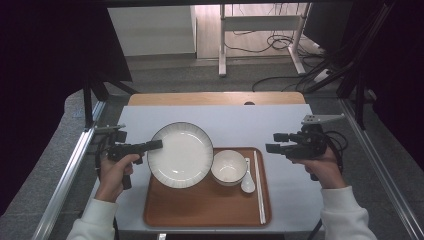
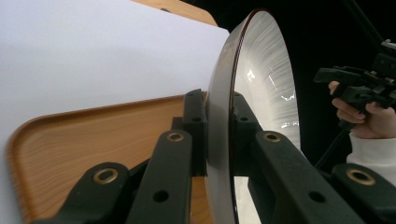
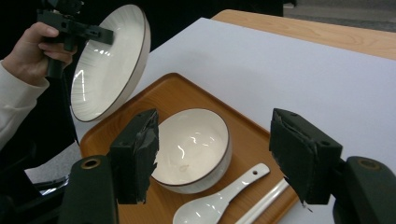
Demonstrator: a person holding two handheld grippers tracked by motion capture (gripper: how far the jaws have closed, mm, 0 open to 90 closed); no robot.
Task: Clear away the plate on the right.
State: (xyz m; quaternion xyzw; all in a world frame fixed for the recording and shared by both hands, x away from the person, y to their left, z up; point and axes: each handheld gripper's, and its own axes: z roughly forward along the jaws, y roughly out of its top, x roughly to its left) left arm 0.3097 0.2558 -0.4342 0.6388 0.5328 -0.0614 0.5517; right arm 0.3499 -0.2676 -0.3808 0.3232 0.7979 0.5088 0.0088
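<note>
Left tongs are pinching the rim of the big round white ceramic plate with a thin dark edge; the left gripper view shows both black pads clamped flat on either side of the plate rim. The plate is tilted up on edge, lifted off the rounded-corner wooden tray, with its lower edge over the tray's left part. In the right gripper view the plate hangs clear above the tray's far corner, hollow face turned toward the right tongs. The left hand grips the tool from the desk's near-left side.

Just right of the plate, well apart from the left tongs: a small white ceramic bowl with a dark rim, upright on the tray. Next right, a white ceramic soup spoon, bowl end toward the person, just beside the bowl. Next right, a pair of pale chopsticks lying along the tray's right edge.

Right tongs are spread wide, nothing between the pads, hovering beyond the tray's right edge over the white desk. Their own view frames the bowl between the open pads, but farther off, not touching; spoon and chopsticks sit below. The right hand holds the tool level, pointing left toward the plate.
</note>
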